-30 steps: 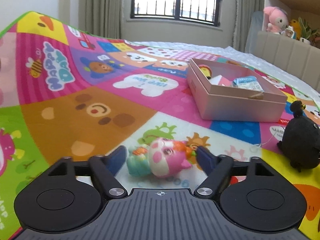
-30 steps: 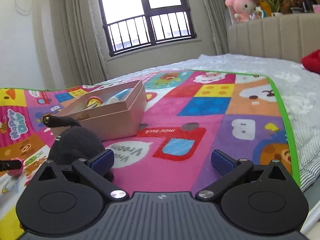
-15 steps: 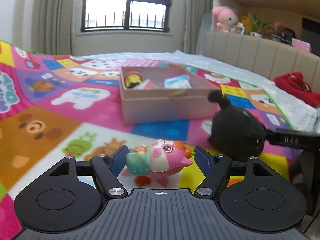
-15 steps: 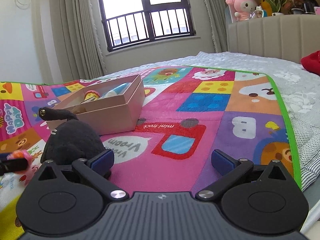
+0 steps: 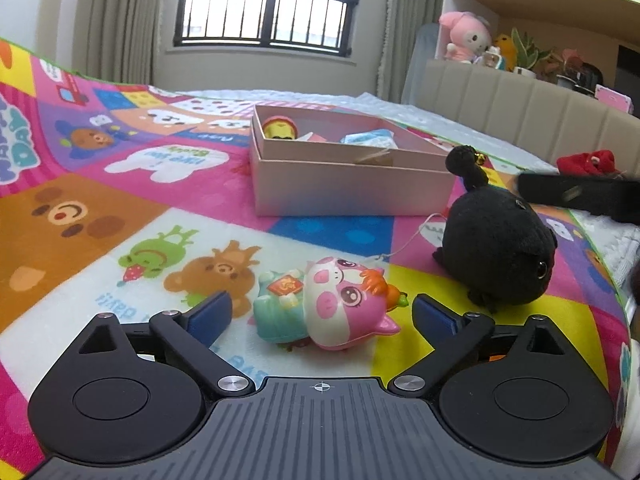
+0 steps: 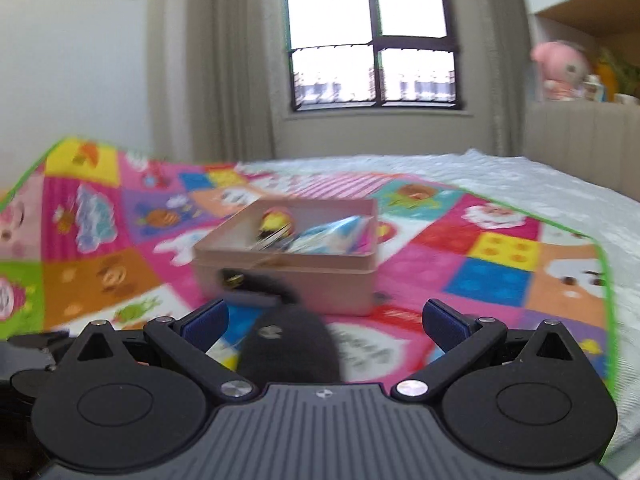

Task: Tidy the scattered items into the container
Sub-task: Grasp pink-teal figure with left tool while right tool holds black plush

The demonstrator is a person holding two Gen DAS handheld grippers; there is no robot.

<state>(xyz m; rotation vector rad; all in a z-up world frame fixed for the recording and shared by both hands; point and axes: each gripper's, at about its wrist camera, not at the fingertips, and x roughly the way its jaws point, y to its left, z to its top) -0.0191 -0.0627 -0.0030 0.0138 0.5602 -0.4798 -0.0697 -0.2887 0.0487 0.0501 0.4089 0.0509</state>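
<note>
Pink-and-teal glossy pig figurine (image 5: 326,306): hard, slick, light; grip across the middle
Left gripper (image 5: 320,314): wide, straddling it
Black plush toy (image 6: 290,346): soft, squashy
Right gripper (image 6: 324,320): wide around it
Pink cardboard box (image 5: 344,184): mid-mat

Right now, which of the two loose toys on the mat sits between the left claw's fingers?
The pink-and-teal cat figure, lying on its side between the open left claw fingers. The black plush sits farther right, outside them.
</note>
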